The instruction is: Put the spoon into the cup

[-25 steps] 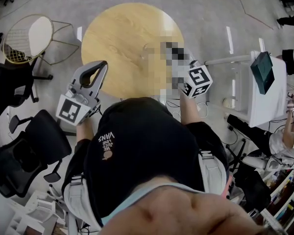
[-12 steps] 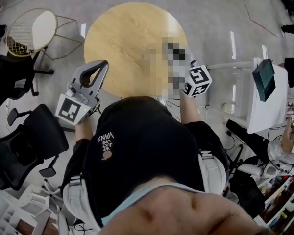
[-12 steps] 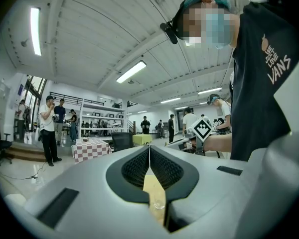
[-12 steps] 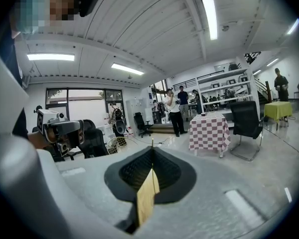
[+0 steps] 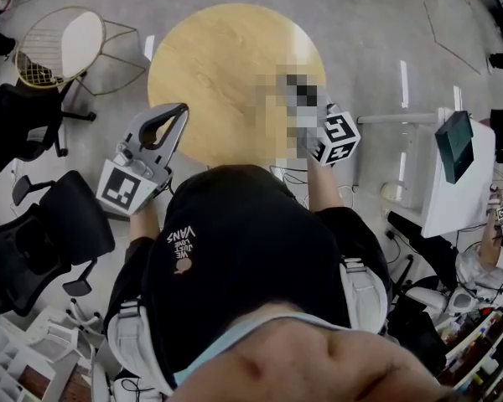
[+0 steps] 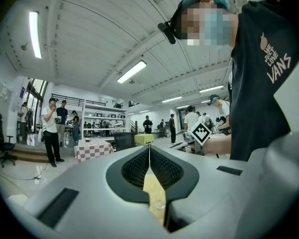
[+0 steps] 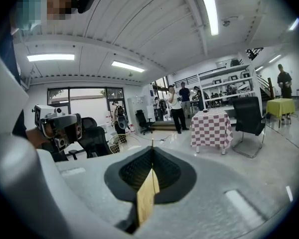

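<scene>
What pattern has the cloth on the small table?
Red and white checks. The cloth shows best in the right gripper view.

Counter (image 5: 218, 65) ahead; left gripper (image 5: 181, 109) at its near-left edge, right gripper (image 7: 152, 147) at its right; wire chair (image 5: 54, 53) farther left.

A round wooden counter (image 5: 226, 74) stands on a pale grey, glossy floor (image 5: 377, 23). Near it sits a gold wire chair (image 5: 54, 57) with a white seat, and black office chairs (image 5: 33, 249) crowd the left edge. Overhead, a white ribbed ceiling (image 6: 89, 29) carries fluorescent tubes (image 6: 132, 71). Farther off stand a checked-cloth table (image 7: 212, 126), a black chair (image 7: 249, 118) and white shelving (image 7: 224, 86) along the wall.
</scene>
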A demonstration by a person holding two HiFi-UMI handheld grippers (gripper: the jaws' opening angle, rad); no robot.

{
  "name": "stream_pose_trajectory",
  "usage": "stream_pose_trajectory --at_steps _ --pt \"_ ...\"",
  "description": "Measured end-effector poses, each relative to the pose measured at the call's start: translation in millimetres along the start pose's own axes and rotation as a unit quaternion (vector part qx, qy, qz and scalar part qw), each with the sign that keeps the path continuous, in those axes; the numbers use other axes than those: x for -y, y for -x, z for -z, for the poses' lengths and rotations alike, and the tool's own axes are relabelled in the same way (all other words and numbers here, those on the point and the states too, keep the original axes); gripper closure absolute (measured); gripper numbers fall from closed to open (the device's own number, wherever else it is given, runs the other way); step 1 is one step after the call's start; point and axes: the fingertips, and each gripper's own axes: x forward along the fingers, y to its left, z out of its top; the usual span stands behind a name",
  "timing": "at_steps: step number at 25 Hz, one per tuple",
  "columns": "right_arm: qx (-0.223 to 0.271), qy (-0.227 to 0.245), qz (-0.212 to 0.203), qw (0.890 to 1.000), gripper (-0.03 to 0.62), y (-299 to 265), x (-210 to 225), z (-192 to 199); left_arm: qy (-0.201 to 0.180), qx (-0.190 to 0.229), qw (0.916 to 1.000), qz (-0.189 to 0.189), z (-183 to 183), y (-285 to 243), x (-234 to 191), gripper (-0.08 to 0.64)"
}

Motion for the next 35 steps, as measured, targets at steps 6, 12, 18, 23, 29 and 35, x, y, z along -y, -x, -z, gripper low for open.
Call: stream_pose_trajectory --at_steps 6,12,18,23,29,35 --pt "-0.005 -0.008 -0.005 1.0 0.592 -2.8 1.5 9.8 0.004 -0.009 0.9999 -0.007 4.3 -0.4 3.5 0.561" --pt "-0.012 -0.005 -0.004 1.0 0.592 -9.9 3.8 17.9 0.006 -0.011 0.9999 -0.011 5.9 0.3 2.7 0.561" --pt "-0.019 -0.005 -0.004 1.0 0.592 -15.6 5.3 26.1 0.007 -0.014 0.9998 -0.013 8.2 0.3 2.8 0.56" --pt "-0.024 -0.005 0.0 1.0 0.592 -16.9 8.7 32.5 0.008 -0.016 0.9997 -0.015 9.5 0.0 3.6 0.56" --pt "-0.034 -0.001 0.004 0.999 0.592 -24.6 9.4 43.8 0.013 -0.016 0.9996 -0.018 11.6 2.1 3.1 0.561" --pt "-0.04 -0.004 0.0 0.999 0.592 -30.9 11.3 53.8 0.011 -0.017 0.9995 -0.026 12.1 4.5 2.1 0.561"
